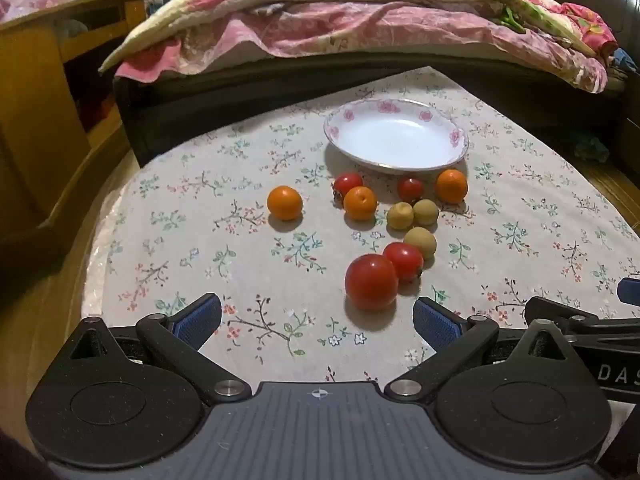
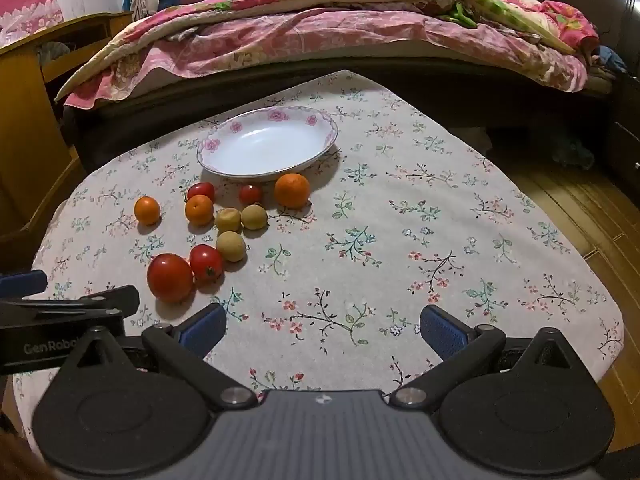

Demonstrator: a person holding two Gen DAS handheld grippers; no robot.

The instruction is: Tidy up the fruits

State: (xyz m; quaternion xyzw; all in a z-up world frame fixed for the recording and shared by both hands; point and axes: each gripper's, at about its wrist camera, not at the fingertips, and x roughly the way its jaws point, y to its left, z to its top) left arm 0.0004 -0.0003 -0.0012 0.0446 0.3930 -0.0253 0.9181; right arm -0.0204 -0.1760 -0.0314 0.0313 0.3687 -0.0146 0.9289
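Left claw (image 1: 316, 320) and right claw (image 2: 322, 330) both spread, empty, over bare tablecloth (image 2: 440, 208) right of the fruit cluster (image 2: 224, 224).

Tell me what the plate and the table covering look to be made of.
The plate looks like glazed ceramic, perhaps porcelain: glossy white with light reflections, printed pink flowers on its rim. The table covering looks like matte woven fabric with a floral print; no shine, though a coated cloth can't be ruled out.

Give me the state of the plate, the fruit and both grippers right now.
plate: empty, on the tablecloth.
tomatoes: four, loose on the cloth.
oranges: three, loose, none plated.
yellowish fruits: three, clustered, unplated.
left gripper: open, empty.
right gripper: open, empty.
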